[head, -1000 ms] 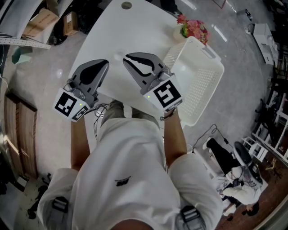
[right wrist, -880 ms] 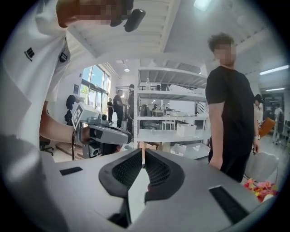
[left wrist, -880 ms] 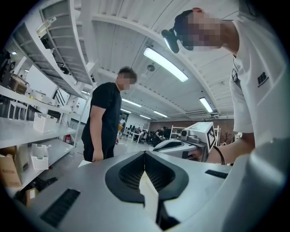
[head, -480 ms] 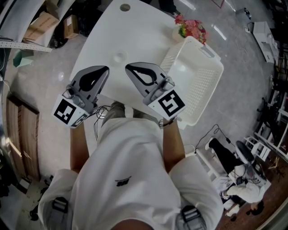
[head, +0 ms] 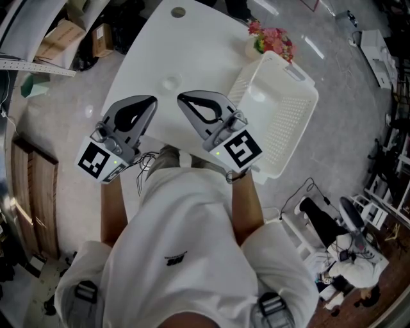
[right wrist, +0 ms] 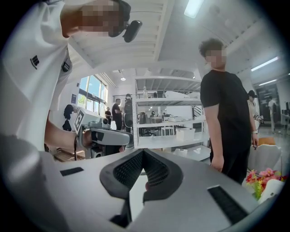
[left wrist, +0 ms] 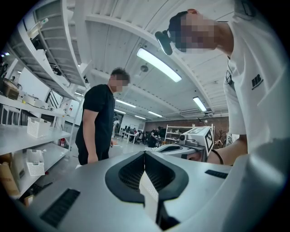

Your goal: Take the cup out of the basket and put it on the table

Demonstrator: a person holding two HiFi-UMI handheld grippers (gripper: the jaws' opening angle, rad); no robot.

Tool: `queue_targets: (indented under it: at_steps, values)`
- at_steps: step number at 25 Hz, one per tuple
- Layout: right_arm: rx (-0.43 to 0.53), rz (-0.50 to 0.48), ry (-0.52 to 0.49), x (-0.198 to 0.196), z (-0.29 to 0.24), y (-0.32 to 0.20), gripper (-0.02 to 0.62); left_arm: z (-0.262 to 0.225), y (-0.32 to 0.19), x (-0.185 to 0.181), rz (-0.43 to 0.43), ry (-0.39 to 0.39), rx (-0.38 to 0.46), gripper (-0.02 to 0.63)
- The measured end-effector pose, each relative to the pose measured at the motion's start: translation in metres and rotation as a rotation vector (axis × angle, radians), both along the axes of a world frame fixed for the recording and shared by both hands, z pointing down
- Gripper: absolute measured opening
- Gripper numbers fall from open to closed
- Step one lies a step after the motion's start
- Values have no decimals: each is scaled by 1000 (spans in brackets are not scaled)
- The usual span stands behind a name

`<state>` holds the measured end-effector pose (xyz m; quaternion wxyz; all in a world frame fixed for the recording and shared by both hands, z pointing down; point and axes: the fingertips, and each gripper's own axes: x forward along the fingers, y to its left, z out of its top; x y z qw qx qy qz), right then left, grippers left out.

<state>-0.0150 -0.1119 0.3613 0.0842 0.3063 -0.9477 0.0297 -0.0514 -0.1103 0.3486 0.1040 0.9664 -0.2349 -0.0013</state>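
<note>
A small pale round cup point(head: 170, 82) stands on the white table point(head: 192, 51), left of the white slatted basket point(head: 303, 82). A dim whitish patch lies in the basket's near-left corner; I cannot tell what it is. My left gripper point(head: 151, 99) and right gripper point(head: 181, 97) hover side by side over the table's front edge, just short of the cup. Both are shut, with nothing between the jaws. In the left gripper view the left gripper point(left wrist: 144, 152) points up at the ceiling, and so does the right gripper point(right wrist: 143, 150) in its own view.
A pot of pink flowers point(head: 274, 40) stands behind the basket. A round grommet hole point(head: 179, 11) is at the table's far end. A person in a black shirt point(right wrist: 226, 118) stands close by. Boxes point(head: 61, 29) and shelving lie left of the table.
Both grippers have drawn back slightly from the cup toward my body. The right jaws, a little apart a second ago, have come together.
</note>
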Motion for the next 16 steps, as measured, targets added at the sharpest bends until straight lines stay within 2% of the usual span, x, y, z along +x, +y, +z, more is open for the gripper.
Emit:
queue_targets:
  at_steps: [16]
  values:
    - [8,16,-44,4,-9,3,6,-2,2,5,10,-9,10,12]
